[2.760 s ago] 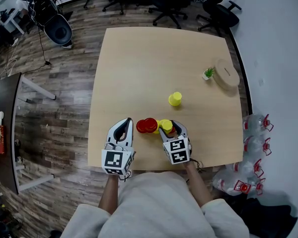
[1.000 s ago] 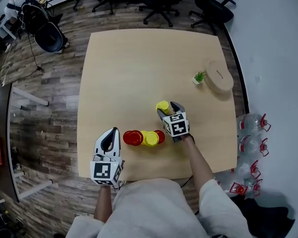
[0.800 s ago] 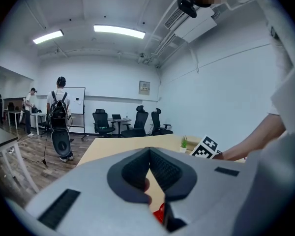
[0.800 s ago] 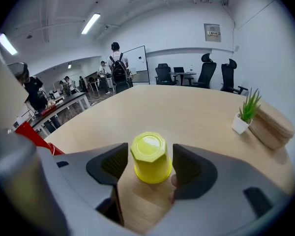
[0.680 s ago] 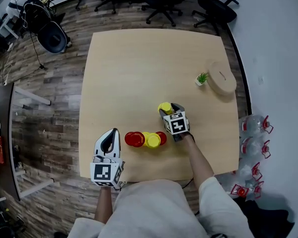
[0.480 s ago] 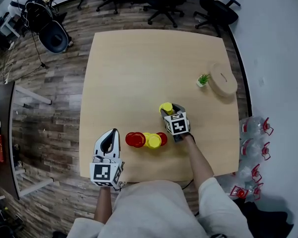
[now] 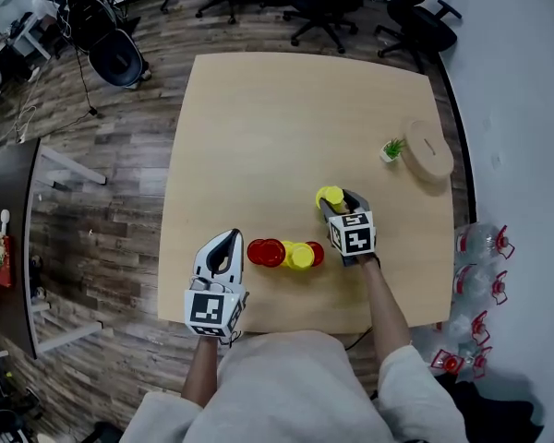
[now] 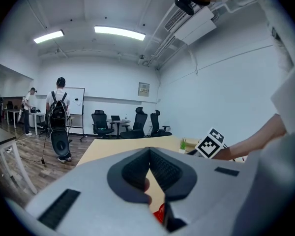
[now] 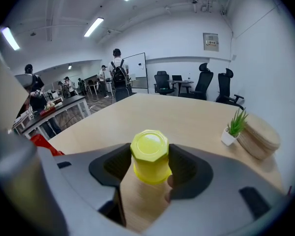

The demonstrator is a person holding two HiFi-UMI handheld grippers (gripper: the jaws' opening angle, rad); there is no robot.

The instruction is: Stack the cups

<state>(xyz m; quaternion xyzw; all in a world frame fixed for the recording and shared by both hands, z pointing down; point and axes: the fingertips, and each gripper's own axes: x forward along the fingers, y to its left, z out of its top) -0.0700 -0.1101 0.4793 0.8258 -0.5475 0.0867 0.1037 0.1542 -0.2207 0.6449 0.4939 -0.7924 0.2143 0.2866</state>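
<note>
My top point(image 7: 286, 390) is pale grey, its sleeves point(image 7: 408, 386) seemingly pushed up near the elbows. My left claw point(image 7: 227, 240) and right claw point(image 7: 335, 198) are light grey shells with dark ribbed pads point(image 8: 163, 170), each bearing a white cube point(image 7: 210, 308) of black square markers.

Upturned yellow cup point(image 7: 330, 195) apart from red-yellow cups point(image 7: 284, 253)

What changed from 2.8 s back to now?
The right claw left the red and yellow cup cluster, reached farther across the table to the lone yellow cup, and its jaws have just been closing; now it grips that cup. The left claw, cluster and plant stayed put.
</note>
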